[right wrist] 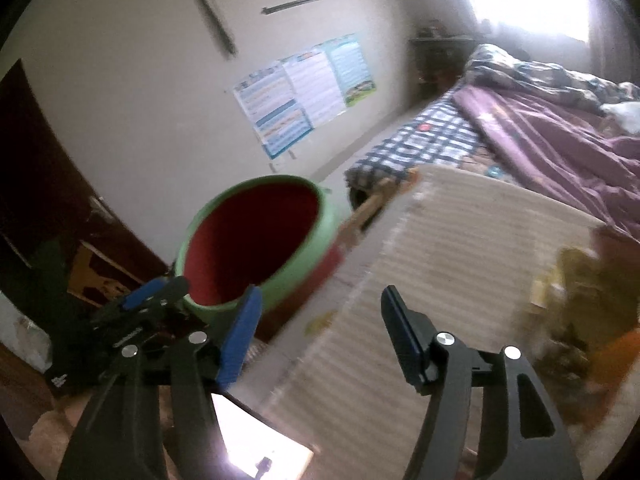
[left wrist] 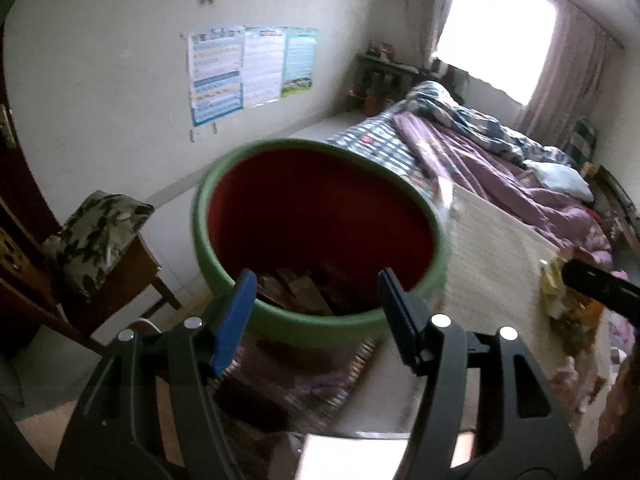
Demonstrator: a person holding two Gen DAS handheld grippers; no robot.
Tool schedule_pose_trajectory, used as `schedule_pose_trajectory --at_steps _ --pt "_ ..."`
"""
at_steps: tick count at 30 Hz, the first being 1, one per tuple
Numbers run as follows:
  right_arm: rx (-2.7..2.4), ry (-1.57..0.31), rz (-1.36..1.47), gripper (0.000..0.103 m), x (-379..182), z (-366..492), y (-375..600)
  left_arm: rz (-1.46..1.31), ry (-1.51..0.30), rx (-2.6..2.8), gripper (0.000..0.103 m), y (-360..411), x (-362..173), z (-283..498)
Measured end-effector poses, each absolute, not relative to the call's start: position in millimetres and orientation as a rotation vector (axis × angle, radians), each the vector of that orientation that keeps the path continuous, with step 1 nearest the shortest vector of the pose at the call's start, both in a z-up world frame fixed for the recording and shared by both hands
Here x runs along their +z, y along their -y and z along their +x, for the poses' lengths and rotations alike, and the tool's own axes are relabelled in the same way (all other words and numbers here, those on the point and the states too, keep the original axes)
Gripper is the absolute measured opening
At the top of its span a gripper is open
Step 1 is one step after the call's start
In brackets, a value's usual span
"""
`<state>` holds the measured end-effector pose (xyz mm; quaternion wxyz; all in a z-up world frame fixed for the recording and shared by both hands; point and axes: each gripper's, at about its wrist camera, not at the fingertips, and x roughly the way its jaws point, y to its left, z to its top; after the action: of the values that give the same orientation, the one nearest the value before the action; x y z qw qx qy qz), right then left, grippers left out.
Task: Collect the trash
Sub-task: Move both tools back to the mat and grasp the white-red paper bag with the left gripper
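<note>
Both claws stand spread with nothing between the pads. Our left claw point(left wrist: 316, 300) hangs over the near rim of the bin point(left wrist: 320, 324), a green tub with a red inside that fills the middle of its view; brown scraps point(left wrist: 300, 292) lie at the bottom, seen between the fingers. Our right claw point(right wrist: 320, 320) points at a pale ribbed mat point(right wrist: 460, 248) on the table. From there the bin point(right wrist: 312, 272) sits at ten o'clock, just beside the mat's edge, and the left claw point(right wrist: 154, 292) shows at nine o'clock, close to the bin's rim. A blurred heap of yellow and orange trash point(right wrist: 580, 300) lies at three o'clock on the mat's far side. Beyond it, at one o'clock, a bed point(right wrist: 540, 128) with purple and checked covers fills the room. Posters point(right wrist: 304, 88) hang on the wall at twelve. A cushioned chair point(left wrist: 96, 236) stands at nine o'clock in the left view.
</note>
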<state>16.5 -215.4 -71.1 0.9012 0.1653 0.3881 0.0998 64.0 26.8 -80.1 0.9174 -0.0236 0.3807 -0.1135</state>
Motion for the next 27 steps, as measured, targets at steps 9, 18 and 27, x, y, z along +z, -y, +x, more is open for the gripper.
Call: schedule_pose_trajectory --at_steps 9,18,27 --pt "0.015 -0.813 0.363 0.061 -78.1 -48.3 286.3 0.036 -0.848 -0.514 0.064 55.8 -88.3 6.1" --pt "-0.158 -0.856 0.454 0.061 -103.5 -112.0 341.6 0.185 -0.892 -0.768 0.069 141.7 -108.6 -43.2" --pt "-0.241 -0.871 0.523 0.061 -112.2 -158.8 368.1 0.257 -0.986 -0.916 0.069 210.3 -139.5 -37.3"
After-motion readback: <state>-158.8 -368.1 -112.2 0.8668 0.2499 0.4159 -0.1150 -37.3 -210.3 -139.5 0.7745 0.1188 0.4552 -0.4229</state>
